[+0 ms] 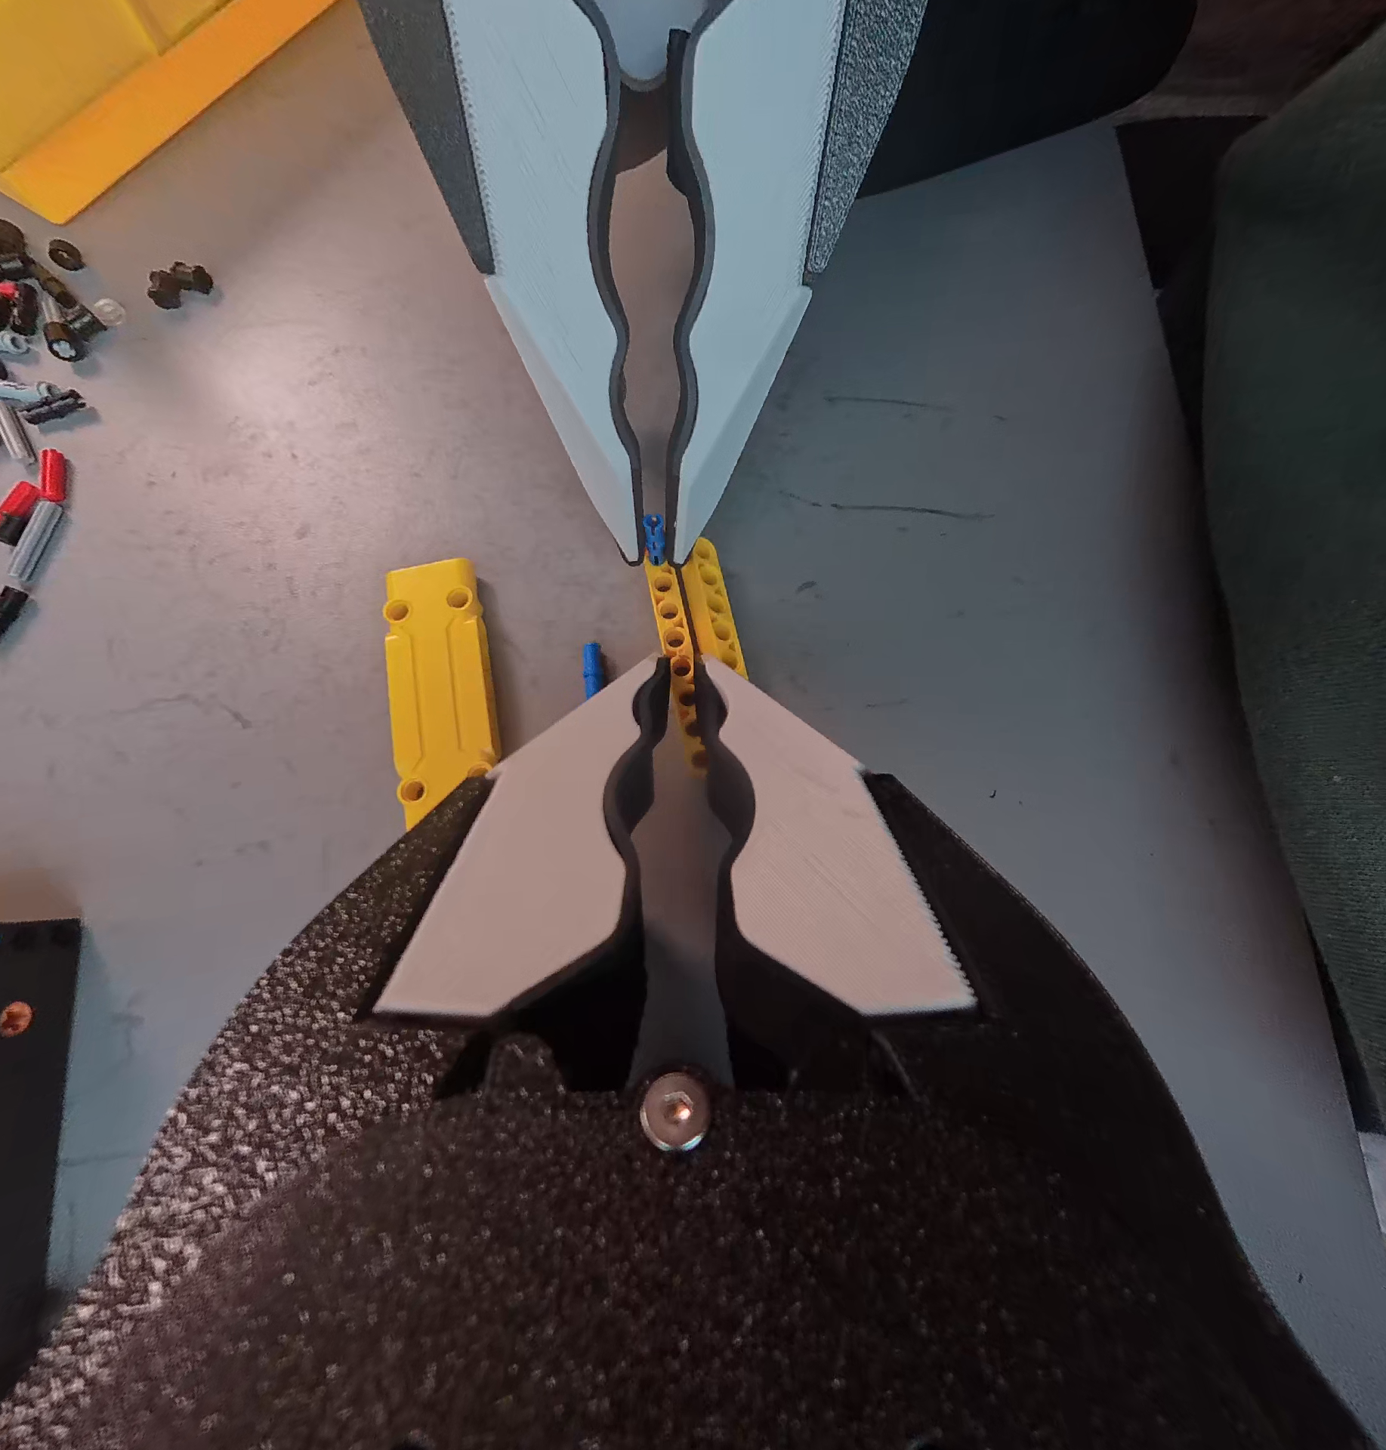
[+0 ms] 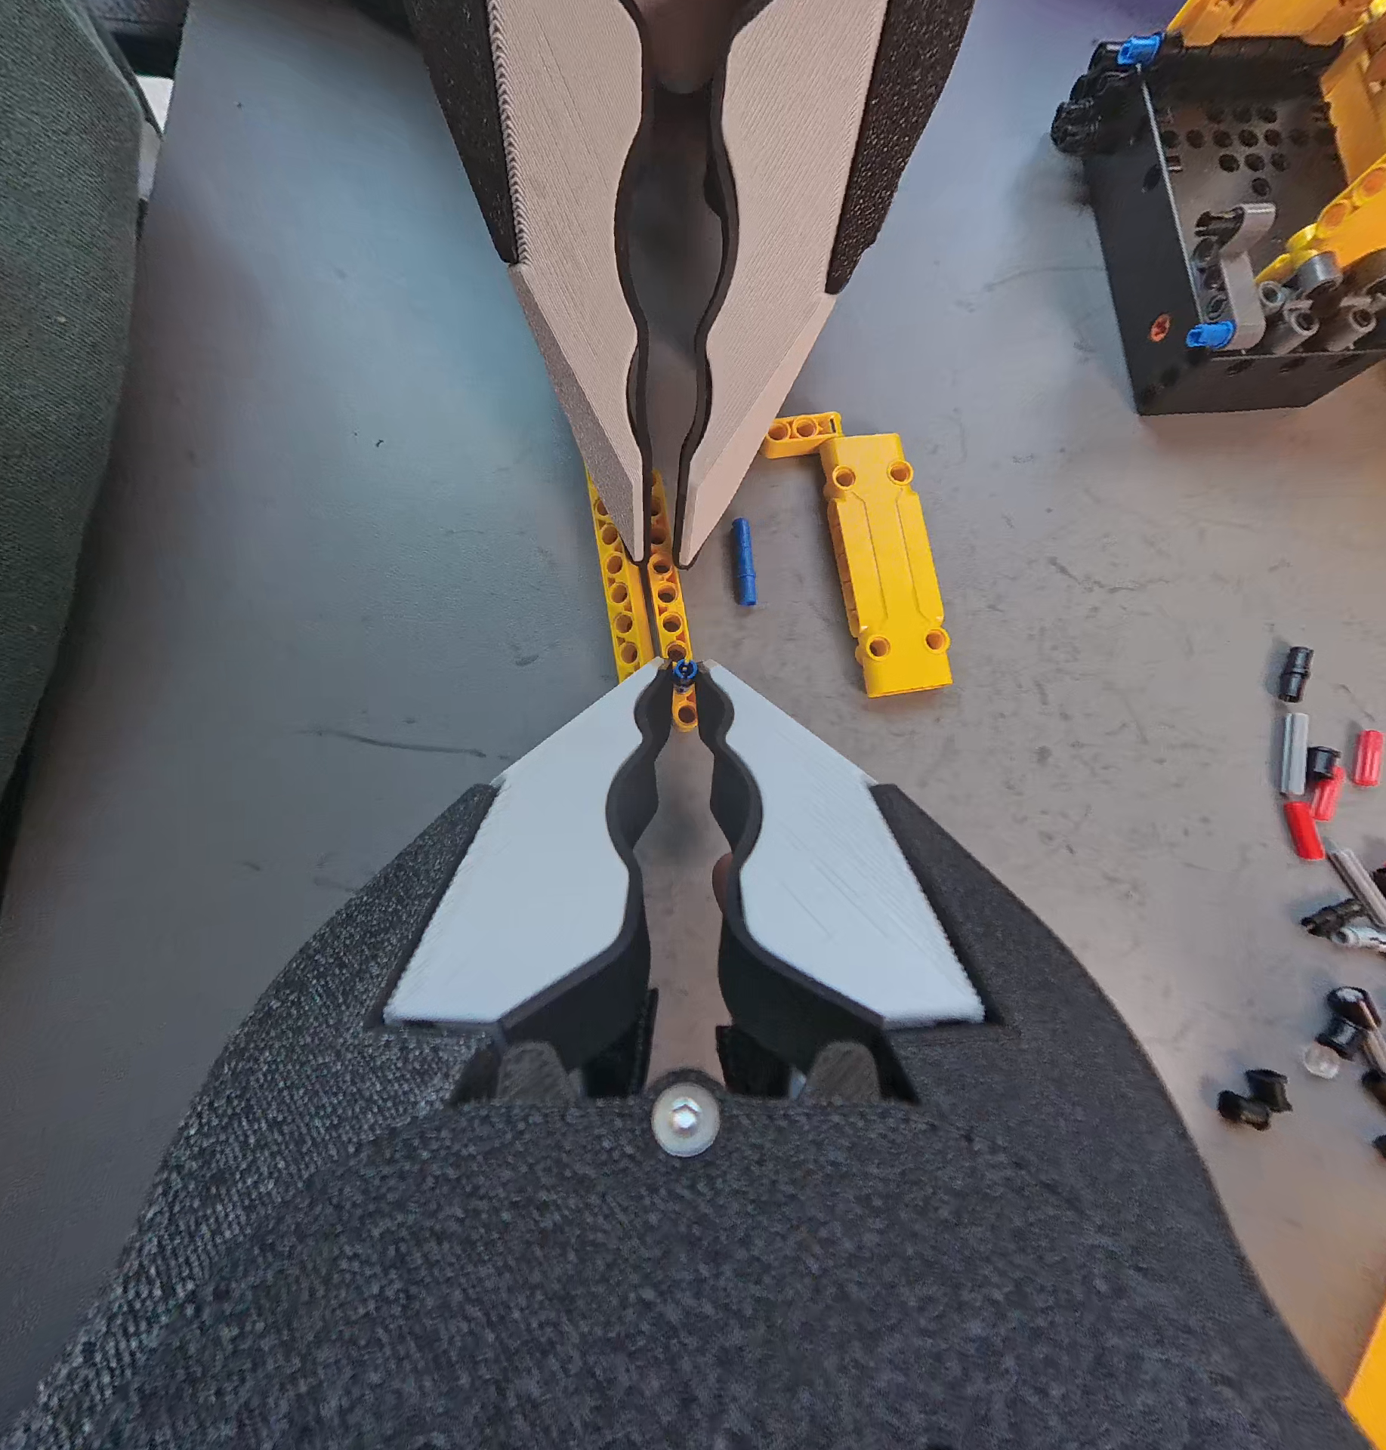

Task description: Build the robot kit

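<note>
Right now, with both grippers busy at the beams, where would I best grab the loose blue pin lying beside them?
I'd take the loose blue pin at mid-shaft from straight above, jaws closing across its width. It lies flat, parallel to the yellow beams, with bare table on both sides before the yellow panel. The right gripper pinches another blue pin, the left gripper one yellow beam.

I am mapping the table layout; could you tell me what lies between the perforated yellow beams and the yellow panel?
One loose blue pin, in both views.
</note>
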A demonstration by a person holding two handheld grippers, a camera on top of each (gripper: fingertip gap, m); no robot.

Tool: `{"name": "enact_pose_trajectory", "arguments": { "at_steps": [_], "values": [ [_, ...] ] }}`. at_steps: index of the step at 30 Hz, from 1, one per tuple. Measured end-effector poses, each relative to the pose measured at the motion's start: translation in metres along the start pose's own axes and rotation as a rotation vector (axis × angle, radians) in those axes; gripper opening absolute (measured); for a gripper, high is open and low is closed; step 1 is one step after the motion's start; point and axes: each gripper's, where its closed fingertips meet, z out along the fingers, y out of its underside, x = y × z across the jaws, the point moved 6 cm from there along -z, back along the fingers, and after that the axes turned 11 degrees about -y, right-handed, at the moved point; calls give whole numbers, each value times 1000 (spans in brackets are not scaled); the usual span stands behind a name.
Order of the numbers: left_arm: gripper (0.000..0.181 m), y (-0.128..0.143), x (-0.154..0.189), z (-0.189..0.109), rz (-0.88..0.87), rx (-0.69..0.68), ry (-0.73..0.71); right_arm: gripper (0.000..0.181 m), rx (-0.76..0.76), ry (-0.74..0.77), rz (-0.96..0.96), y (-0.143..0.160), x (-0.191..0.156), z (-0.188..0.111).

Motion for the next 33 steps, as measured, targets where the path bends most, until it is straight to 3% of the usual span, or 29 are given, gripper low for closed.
{"name": "enact_pose_trajectory", "arguments": {
  "at_steps": [6,18,33],
  "values": [
    [9,-4,2,-1,11,28,12,4,25,-1,1,0,-2,1],
    [6,0,4,6,-4,-93,-5,3,80,-22,44,1,-5,0],
    [6,-3,3,7,-32,-141,-19,2,103,-40,83,-1,-2,-2]
  ]
}}
